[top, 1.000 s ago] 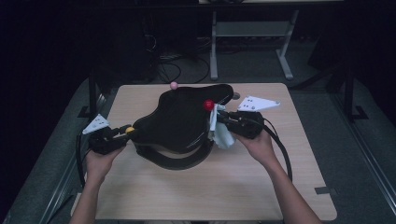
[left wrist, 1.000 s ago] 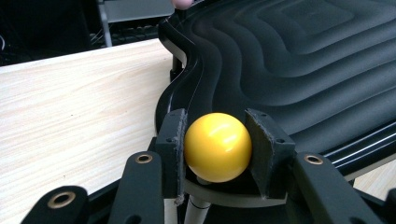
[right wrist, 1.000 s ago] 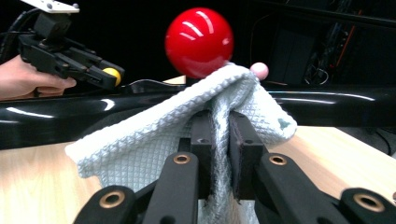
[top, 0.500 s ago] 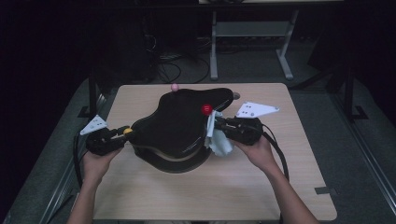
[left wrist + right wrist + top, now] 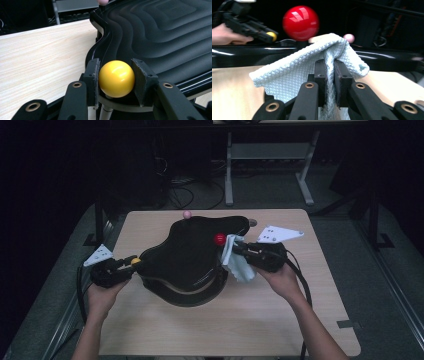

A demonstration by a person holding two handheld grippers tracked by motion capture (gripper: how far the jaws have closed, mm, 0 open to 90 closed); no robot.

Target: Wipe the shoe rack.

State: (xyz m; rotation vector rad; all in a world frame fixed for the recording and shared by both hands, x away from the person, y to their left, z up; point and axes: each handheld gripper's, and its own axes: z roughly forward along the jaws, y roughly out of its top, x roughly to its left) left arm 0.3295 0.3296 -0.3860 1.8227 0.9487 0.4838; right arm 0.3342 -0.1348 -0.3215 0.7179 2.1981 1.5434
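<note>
A glossy black wavy board point(image 5: 192, 255) with ridged contours point(image 5: 160, 32) rests on the wooden table point(image 5: 280, 320). Ball knobs stand on stalks at its edges. My left gripper point(image 5: 131, 262) at the board's left tip is shut on the yellow ball point(image 5: 116, 78), both pads pressing its sides. My right gripper point(image 5: 235, 247) on the board's right side is shut on a pale blue waffle cloth point(image 5: 312, 67), which drapes over its jaws and hangs down point(image 5: 239, 265). The red ball point(image 5: 300, 22) stands just beyond the cloth point(image 5: 220, 239). A pink ball point(image 5: 187, 214) sits at the board's far edge.
A grey knob point(image 5: 252, 222) shows at the board's far right corner. Bare tabletop point(image 5: 42, 57) lies left of the board and along the near edge. Dark floor, cables and a metal stand leg point(image 5: 229, 175) lie beyond the table.
The right gripper with the cloth has shifted slightly along the board's right edge beside the red ball. The left gripper has held still on the yellow ball.
</note>
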